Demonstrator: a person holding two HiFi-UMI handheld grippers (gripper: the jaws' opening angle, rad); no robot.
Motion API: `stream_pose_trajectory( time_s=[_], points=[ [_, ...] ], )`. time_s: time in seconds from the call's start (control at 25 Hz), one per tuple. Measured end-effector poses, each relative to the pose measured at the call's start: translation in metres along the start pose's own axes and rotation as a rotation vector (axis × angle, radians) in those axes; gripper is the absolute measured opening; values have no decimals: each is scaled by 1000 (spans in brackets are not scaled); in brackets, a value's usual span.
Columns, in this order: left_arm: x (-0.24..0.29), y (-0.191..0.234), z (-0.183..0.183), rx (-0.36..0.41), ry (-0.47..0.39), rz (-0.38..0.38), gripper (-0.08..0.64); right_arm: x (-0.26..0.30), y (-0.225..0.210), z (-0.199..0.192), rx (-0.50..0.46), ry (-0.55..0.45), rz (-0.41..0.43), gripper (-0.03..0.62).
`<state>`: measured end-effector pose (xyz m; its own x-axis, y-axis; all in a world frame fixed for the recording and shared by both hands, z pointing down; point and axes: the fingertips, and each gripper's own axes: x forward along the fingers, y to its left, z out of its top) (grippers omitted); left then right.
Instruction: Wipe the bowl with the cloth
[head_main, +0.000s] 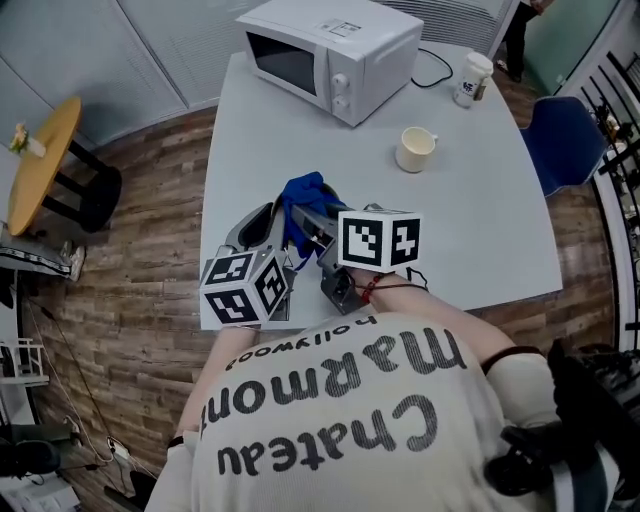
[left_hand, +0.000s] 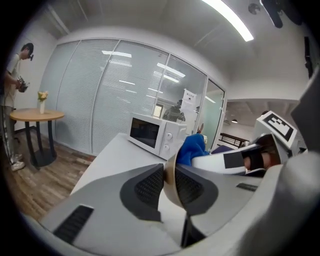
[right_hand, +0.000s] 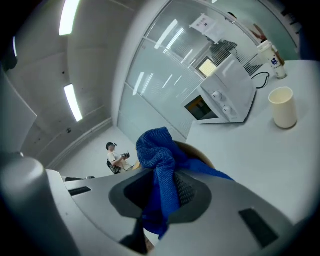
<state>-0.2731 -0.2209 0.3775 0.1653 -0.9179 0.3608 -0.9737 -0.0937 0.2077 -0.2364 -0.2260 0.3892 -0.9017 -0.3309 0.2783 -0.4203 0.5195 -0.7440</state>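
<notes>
The left gripper (left_hand: 170, 186) pinches the rim of the bowl (left_hand: 169, 175) tight, up over the near edge of the white table (head_main: 480, 220), and the right gripper (right_hand: 162, 192) squeezes the blue cloth (right_hand: 155, 150) that pokes into the bowl.

The white boxy microwave (head_main: 330, 55) blocks the far edge of the pale grey table (head_main: 480, 230). A cream ceramic mug (head_main: 415, 150) stands mid-table, with bare surface right of it.
</notes>
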Motion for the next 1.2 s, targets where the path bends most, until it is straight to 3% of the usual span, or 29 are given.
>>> stream_pose_trajectory(
  time_s=[0.32, 0.6, 0.8, 1.0, 1.2],
  points=[
    [-2, -1, -8, 15, 39, -28, 72, 9, -12, -17, -42, 121, -33, 64],
    [-3, -11, -14, 61, 59, -48, 78, 9, -27, -24, -296, 186, -163, 64],
    [-2, -6, -28, 60, 108, -35, 78, 16, -35, -46, -557, 302, -224, 64],
    [-2, -4, -40, 71, 141, -6, 78, 11, -53, -56, -624, 362, -311, 64],
    [-4, -3, -46, 47, 147, -11, 77, 5, -57, -56, -659, 355, -364, 64]
  ],
)
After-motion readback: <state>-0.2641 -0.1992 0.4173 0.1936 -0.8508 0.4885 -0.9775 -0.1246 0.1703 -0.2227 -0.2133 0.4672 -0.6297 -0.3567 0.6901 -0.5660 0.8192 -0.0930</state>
